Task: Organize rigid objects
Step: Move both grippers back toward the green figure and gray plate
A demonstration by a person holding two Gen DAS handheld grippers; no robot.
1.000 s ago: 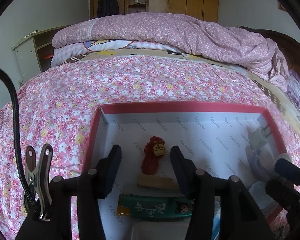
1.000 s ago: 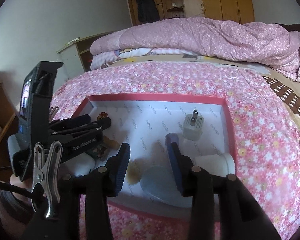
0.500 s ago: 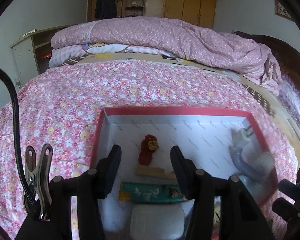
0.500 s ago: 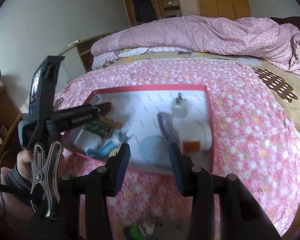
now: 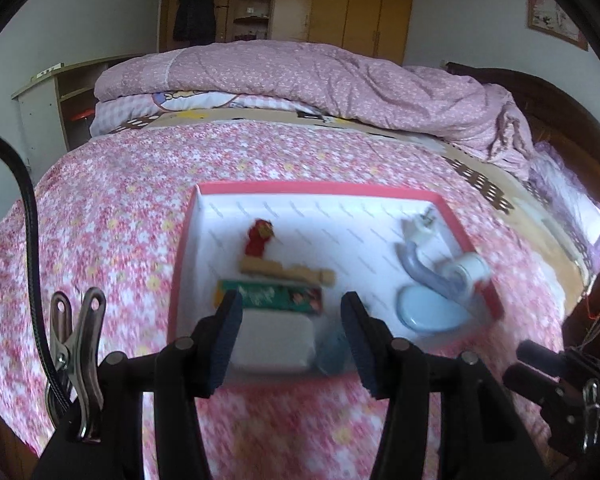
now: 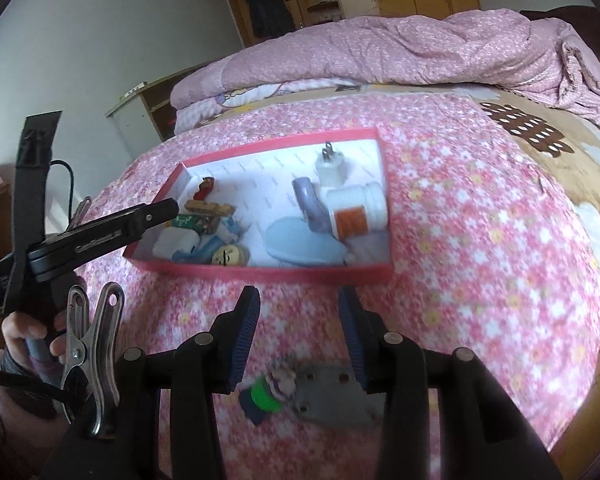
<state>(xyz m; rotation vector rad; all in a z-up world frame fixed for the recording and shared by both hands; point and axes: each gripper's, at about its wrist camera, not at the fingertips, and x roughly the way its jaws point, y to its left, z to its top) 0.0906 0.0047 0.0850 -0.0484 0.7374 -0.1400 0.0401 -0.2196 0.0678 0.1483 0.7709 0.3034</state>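
A red-rimmed white box sits on the flowered bed. Inside lie a red figurine, a wooden piece, a green packet, a white block, a white charger plug, a white bottle with orange label, a pale blue lid and a grey tube. My left gripper is open and empty, above the box's near edge. My right gripper is open and empty, nearer than the box. A grey metal plate and a green toy lie below it.
A rolled pink quilt lies at the far end of the bed. A wooden wardrobe stands behind. A white shelf unit stands at the left. The bed edge drops off at the right.
Both grippers have pulled back from the box, which now looks smaller and farther. The right gripper has left the blue lid in the box. The plate and toy have come into view.
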